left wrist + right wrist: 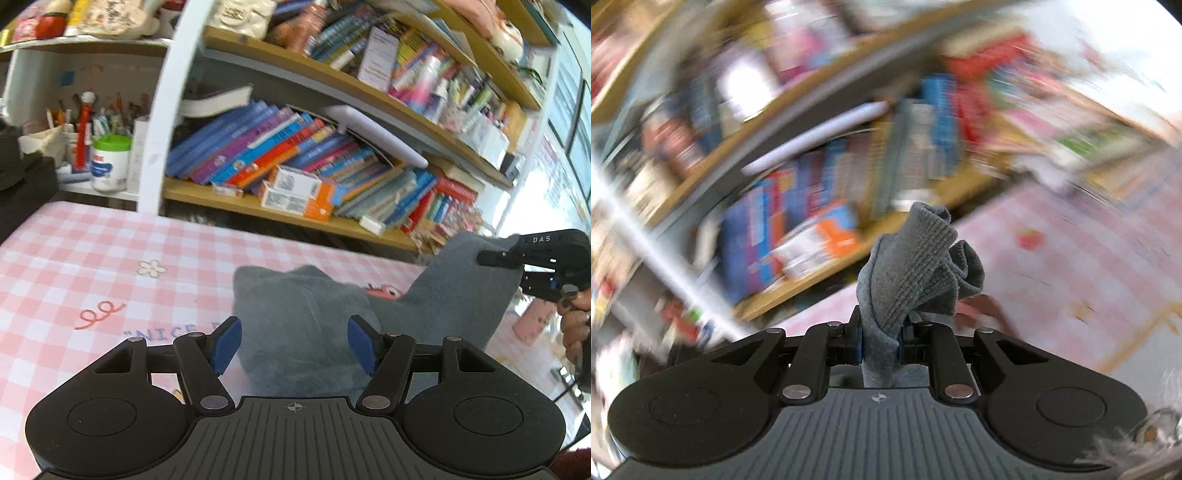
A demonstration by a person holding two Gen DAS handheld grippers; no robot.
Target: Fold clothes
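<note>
1. Table covering: pink-and-white checked tablecloth [92, 251] printed with a white flower and red squiggles, spread flat across the near field. It carries the garment and runs up to the wooden bookshelf [295, 218] packed with leaning coloured books.

2. Task item: grey, soft-knit fleecy garment [306, 317], partly resting on the tablecloth, partly raised. In the left wrist view its bulk sits in a low heap directly ahead of the left tool, while one portion rises as a slanting sheet toward the upper right. Its long axis, judged from that view, runs from the heap on the cloth up and rightward to the raised end.

3. Left gripper [293, 341]: black two-finger tool with blue pads, fingers spread apart, nothing pinched. The heap lies just beyond and between the fingertips; whether the pads touch the fabric cannot be told.

4. Right gripper [880, 345]: matching black tool, fingers pressed together on a ribbed edge of the garment, likely a cuff or hem, which bunches above the fingers in the right wrist view. The left wrist view shows this tool at the far right, above table level, a hand [576, 325] on its handle. Heavy blur surrounds it.

5. Deciding relation: the free heap is nearer the left tool, straight ahead of it; the raised end lies up and to that tool's right. Judgement: the left tool is placed to take the lower end.
</note>
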